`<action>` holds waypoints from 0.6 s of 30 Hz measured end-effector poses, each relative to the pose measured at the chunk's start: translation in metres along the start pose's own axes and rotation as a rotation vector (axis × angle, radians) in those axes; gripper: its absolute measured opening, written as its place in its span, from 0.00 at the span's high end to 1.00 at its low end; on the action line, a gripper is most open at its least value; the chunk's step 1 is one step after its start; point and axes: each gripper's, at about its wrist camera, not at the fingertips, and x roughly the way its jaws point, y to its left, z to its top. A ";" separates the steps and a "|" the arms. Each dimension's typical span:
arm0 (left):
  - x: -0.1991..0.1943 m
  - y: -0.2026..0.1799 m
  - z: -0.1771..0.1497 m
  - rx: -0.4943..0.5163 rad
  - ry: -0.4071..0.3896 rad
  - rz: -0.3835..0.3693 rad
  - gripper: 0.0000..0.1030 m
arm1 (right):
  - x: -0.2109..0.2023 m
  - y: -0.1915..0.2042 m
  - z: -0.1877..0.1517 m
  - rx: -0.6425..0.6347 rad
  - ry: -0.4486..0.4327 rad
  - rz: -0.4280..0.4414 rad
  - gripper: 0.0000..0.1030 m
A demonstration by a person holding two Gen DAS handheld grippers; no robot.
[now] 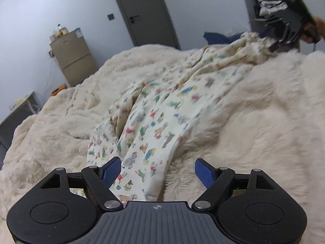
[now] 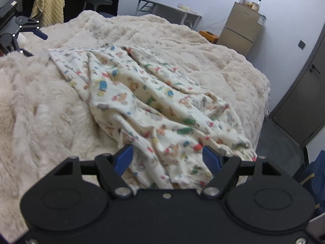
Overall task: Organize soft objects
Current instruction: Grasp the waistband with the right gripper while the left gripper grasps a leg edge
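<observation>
A cream cloth printed with small coloured animals [image 1: 158, 109] lies rumpled and stretched out across a fluffy cream blanket [image 1: 61, 130] on the bed. My left gripper [image 1: 158, 169] is open over the cloth's near end, blue pads apart, the fabric lying between them. At the cloth's far end, a hand holds the right gripper [image 1: 278, 44]. In the right wrist view the same cloth [image 2: 146, 93] runs away from my open right gripper [image 2: 167, 158], which hovers over a bunched end. The left gripper [image 2: 30, 42] shows at the far left corner of the cloth.
A beige fridge [image 1: 73, 59] and a grey door [image 1: 146, 14] stand by the wall. A folding table [image 2: 168, 10], a dark chair [image 2: 97, 2] and a hanging yellow towel [image 2: 48, 2] are behind the bed. A blue bag [image 2: 312, 174] sits on the floor at the right.
</observation>
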 end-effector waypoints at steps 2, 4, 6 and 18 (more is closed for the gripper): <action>0.011 -0.006 0.001 0.035 -0.009 0.039 0.52 | -0.001 -0.002 -0.006 -0.009 0.009 -0.006 0.29; 0.021 -0.007 0.004 0.061 -0.018 0.070 0.65 | -0.004 -0.006 -0.013 -0.012 0.022 -0.018 0.29; 0.027 -0.007 0.005 0.076 -0.028 0.092 0.86 | -0.007 -0.012 -0.023 0.002 0.040 -0.035 0.29; -0.058 0.045 0.003 -0.153 -0.413 0.222 0.98 | -0.027 -0.032 -0.039 0.093 -0.020 0.063 0.36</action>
